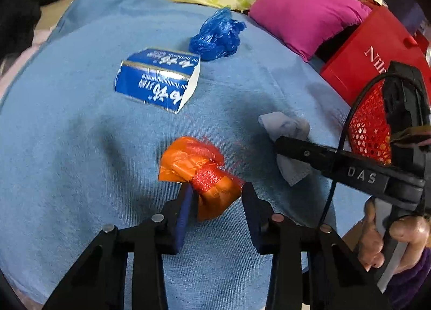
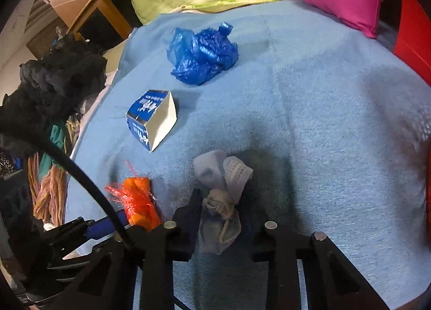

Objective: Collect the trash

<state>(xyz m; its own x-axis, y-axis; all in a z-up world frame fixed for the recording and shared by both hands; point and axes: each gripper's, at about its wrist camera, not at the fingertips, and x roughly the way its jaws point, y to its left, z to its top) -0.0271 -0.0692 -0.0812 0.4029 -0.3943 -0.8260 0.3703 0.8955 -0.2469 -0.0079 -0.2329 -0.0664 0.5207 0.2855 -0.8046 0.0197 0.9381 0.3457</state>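
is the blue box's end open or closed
Open. The blue box lies on its side on the blue blanket, and its near end shows a bare white interior, no flap.

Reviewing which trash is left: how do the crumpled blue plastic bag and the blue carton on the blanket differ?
The blue plastic bag is soft, crumpled and shapeless; the blue carton is stiff, flat-sided, with an open end showing a white inside. The carton carries white printing; the bag has none. The bag lies farther from both grippers than the carton. Both are blue, rest on the blue blanket, and neither is gripped.
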